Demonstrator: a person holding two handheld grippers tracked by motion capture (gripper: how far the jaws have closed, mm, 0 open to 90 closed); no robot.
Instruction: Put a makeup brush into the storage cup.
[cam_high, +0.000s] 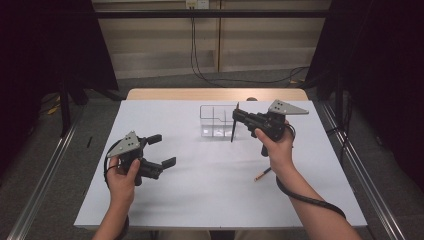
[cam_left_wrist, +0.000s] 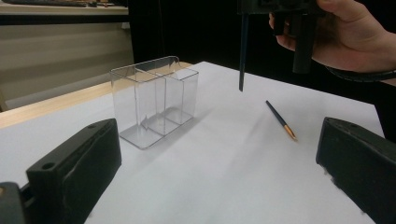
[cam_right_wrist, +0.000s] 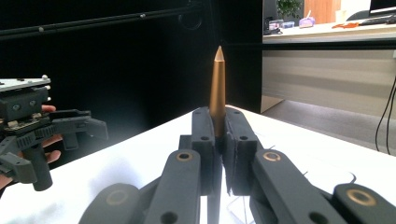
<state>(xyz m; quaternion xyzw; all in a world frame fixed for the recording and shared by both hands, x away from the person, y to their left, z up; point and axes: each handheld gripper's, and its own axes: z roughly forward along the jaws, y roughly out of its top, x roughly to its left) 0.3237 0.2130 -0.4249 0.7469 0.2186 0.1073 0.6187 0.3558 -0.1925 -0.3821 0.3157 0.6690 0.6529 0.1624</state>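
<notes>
My right gripper (cam_high: 236, 116) is shut on a dark pen (cam_high: 233, 125) that stands upright between its jaws, just right of a clear divided box (cam_high: 215, 121). In the right gripper view the pen's gold end (cam_right_wrist: 217, 88) sticks up from the closed jaws. The left gripper view shows the pen's dark shaft (cam_left_wrist: 243, 51) hanging above the table, apart from the box (cam_left_wrist: 154, 100). A second dark pen with a gold tip (cam_high: 263, 174) lies flat on the white sheet, near my right forearm. My left gripper (cam_high: 162, 150) stands open at the left, with nothing between its jaws.
The white sheet (cam_high: 200, 200) covers the table, with a wooden edge (cam_high: 215, 94) at the far side. Metal rails run along both sides on the floor. Cables hang from the back wall.
</notes>
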